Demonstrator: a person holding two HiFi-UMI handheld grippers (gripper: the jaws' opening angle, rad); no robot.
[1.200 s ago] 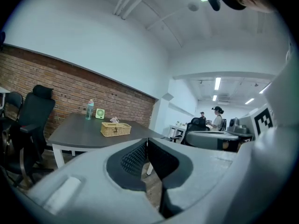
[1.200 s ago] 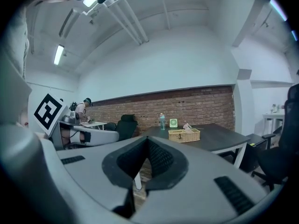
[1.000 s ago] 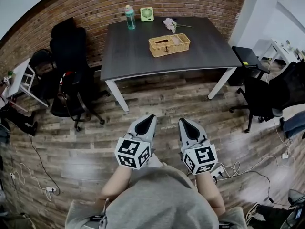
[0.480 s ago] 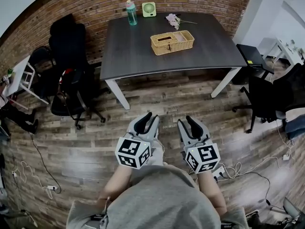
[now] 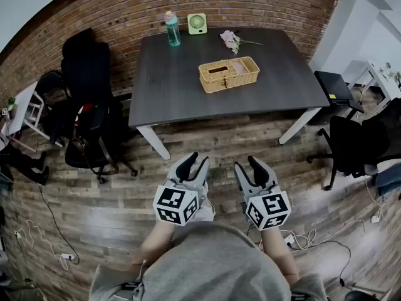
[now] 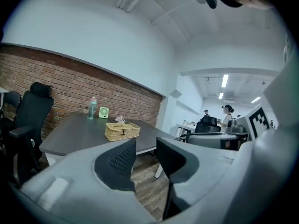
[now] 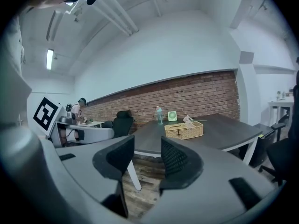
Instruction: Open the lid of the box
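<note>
From the head view, I hold my left gripper (image 5: 195, 162) and right gripper (image 5: 248, 163) side by side low over the wood floor (image 5: 94, 199), close to my body, both pointing toward the table (image 5: 175, 74) and well apart from it. The box (image 5: 229, 74), a woven one, sits on the table's far right part, with a bottle (image 5: 171, 29) and a small green fan (image 5: 197, 23) along the back edge by the brick wall (image 5: 125, 8) and flowers (image 5: 230, 41) just behind the box. Black chairs (image 5: 88, 105) stand to the table's left. In the left gripper view my jaws are opening, a clear gap between the pads and nothing in it but floor; the box shows beyond them, above the left jaw, on the tabletop. People stand in the far room to the right. In the right gripper view my jaws are opening too, set apart with nothing between them; the box lies on the table past the right jaw, with the bottle and fan behind it. How its lid sits is too small to tell.
</note>
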